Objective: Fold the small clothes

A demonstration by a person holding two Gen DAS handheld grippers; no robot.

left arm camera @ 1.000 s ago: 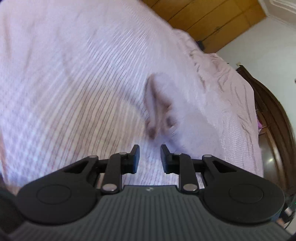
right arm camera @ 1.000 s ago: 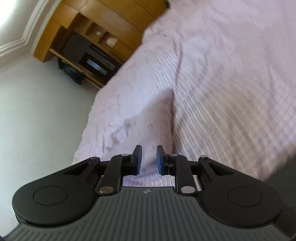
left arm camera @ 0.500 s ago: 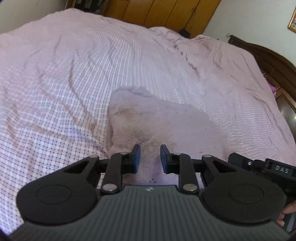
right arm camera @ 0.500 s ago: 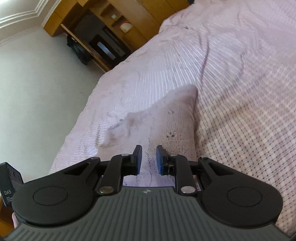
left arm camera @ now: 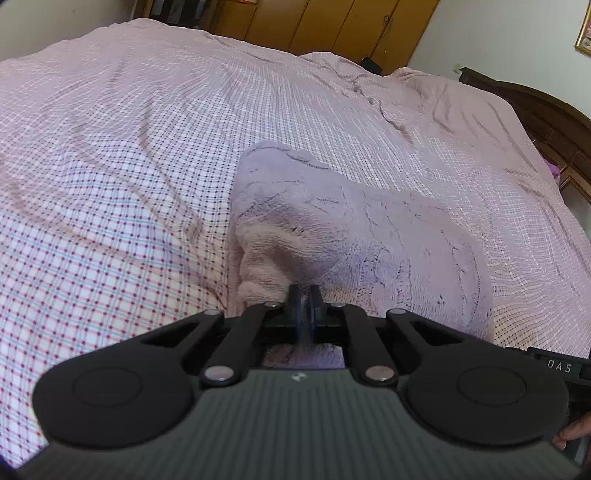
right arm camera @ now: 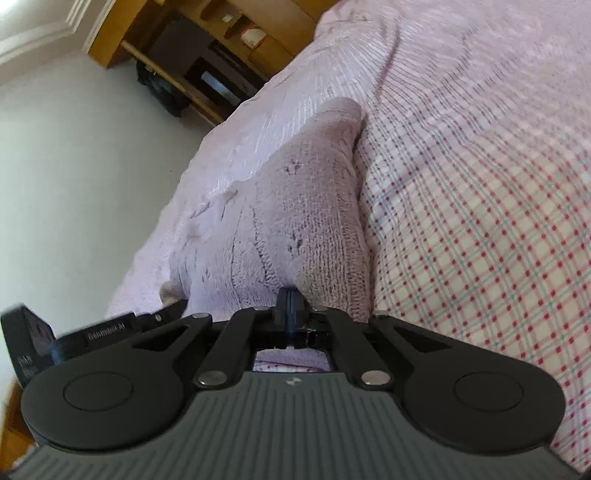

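- We see a small lilac knitted garment [left arm camera: 354, 229] lying on the checked bed sheet [left arm camera: 110, 206], spreading away from both tools.
- Our left tool [left arm camera: 305, 295] is clamped on its near, bunched edge; our right tool [right arm camera: 291, 298] pinches the near edge on the other side (fabric shows under its jaws).
- Half a second ago both tools stood parted just above the knit; their jaws have just been closing and now bite the cloth.
- A wooden wardrobe [left arm camera: 332, 26] stands beyond the bed.

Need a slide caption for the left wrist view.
Left tongs shut on the near edge of a lilac knitted garment lying on a checked bedspread.
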